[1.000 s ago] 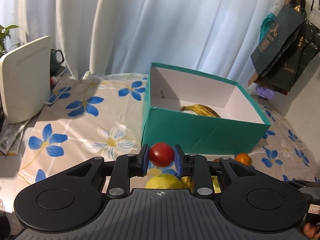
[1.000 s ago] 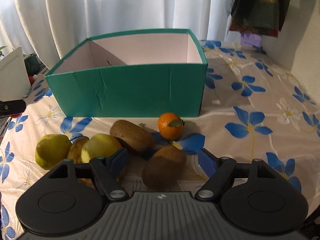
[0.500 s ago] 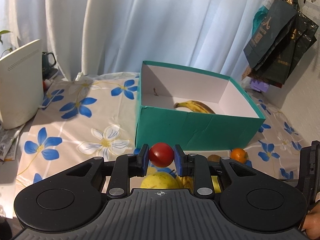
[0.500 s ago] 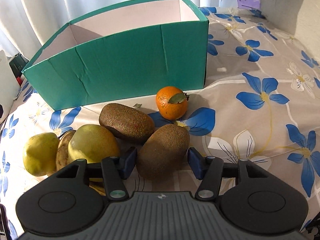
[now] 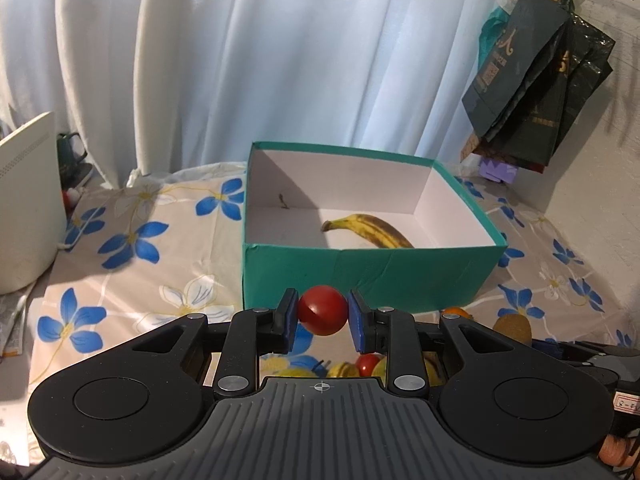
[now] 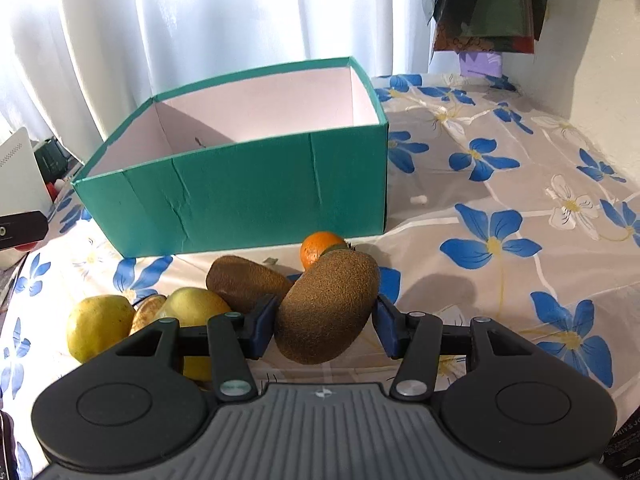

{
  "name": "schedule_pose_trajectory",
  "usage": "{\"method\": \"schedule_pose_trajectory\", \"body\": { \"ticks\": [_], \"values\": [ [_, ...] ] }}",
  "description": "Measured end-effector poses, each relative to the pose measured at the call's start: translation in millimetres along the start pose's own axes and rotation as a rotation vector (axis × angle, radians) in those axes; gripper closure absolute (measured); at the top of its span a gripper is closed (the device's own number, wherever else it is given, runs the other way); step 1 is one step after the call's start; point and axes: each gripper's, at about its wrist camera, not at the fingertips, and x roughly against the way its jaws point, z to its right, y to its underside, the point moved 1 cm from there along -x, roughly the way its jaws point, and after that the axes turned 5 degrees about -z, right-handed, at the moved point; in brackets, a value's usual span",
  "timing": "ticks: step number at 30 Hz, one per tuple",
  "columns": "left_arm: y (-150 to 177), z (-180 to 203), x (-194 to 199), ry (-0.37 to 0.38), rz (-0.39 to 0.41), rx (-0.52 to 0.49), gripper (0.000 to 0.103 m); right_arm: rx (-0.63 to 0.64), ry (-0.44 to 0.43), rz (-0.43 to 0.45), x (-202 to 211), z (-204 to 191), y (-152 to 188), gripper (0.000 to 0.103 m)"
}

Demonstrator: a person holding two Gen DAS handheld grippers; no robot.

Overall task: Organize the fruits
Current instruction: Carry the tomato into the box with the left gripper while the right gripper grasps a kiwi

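Note:
My left gripper is shut on a small round red fruit and holds it in the air just in front of the teal box. A spotted banana lies inside the box. In the right wrist view my right gripper has its jaws closing on a brown kiwi; both pads press its sides and it hangs tilted above the cloth. A second kiwi, an orange and two yellow-green pears lie on the cloth before the box.
A floral cloth covers the table. A white device stands at the far left, with a dark mug behind it. White curtains hang behind the box, and dark bags hang at the right wall. Another small red fruit lies under my left gripper.
My right gripper has closed around the nearer kiwi and raised it off the cloth. My left gripper has risen slightly with the red fruit, so more of the box's inside shows.

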Motion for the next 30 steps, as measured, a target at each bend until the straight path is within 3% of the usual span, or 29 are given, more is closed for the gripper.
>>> {"method": "schedule_pose_trajectory", "body": {
  "ticks": [8,16,23,30],
  "values": [
    [-46,25,-12,-0.021,0.043,-0.025,0.073,-0.010,-0.015,0.090,29,6,-11,0.052],
    [-85,37,-90,-0.152,0.003,-0.058,0.073,-0.038,-0.006,0.124,43,18,-12,0.052],
    [-85,43,-150,-0.209,-0.074,-0.091,0.073,-0.059,0.016,0.131,50,26,-9,0.051],
    [-76,43,-173,-0.222,-0.142,-0.102,0.071,-0.066,0.027,0.145,53,30,-13,0.051]
  ]
}}
